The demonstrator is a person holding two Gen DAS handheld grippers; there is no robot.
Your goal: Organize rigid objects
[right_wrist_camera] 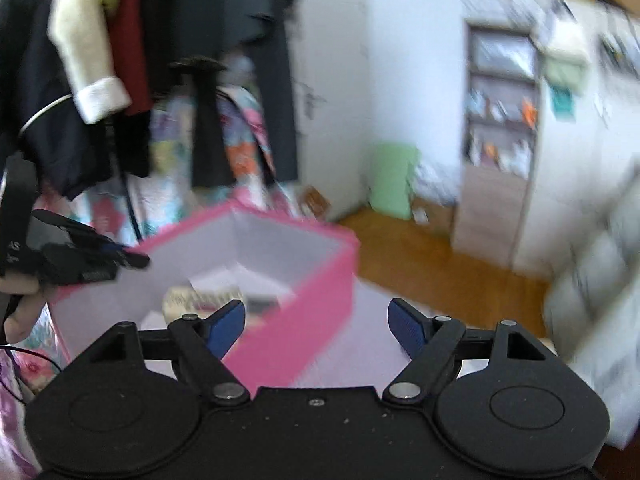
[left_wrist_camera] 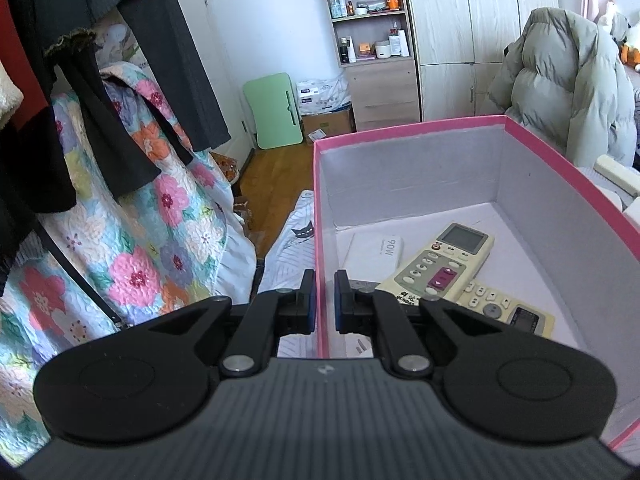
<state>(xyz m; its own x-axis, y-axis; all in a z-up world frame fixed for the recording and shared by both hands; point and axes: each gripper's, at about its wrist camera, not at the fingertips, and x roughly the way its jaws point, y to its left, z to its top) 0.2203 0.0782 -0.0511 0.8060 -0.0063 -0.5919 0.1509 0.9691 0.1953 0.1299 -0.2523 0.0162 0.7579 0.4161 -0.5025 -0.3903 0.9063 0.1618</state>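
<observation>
A pink box [left_wrist_camera: 408, 125] with a pale inside stands on the bed. In it lie a cream remote [left_wrist_camera: 440, 264] with a magenta button, a second remote [left_wrist_camera: 508, 312] partly under it, and a white charger [left_wrist_camera: 376, 256]. My left gripper [left_wrist_camera: 324, 300] is shut on the box's left wall, one pad on each side of it. The blurred right wrist view shows the box [right_wrist_camera: 320, 276] from its other side, with the left gripper [right_wrist_camera: 120, 258] and a hand [right_wrist_camera: 20, 312] at its far wall. My right gripper [right_wrist_camera: 318, 320] hangs open and empty above the box's near corner.
Dark clothes [left_wrist_camera: 80, 80] hang over a floral quilt [left_wrist_camera: 140, 240] to the left. A puffy coat [left_wrist_camera: 560, 80] drapes a chair behind the box. A shelf unit [left_wrist_camera: 368, 12], a green folding table [left_wrist_camera: 276, 112] and a wood floor [left_wrist_camera: 272, 172] lie beyond.
</observation>
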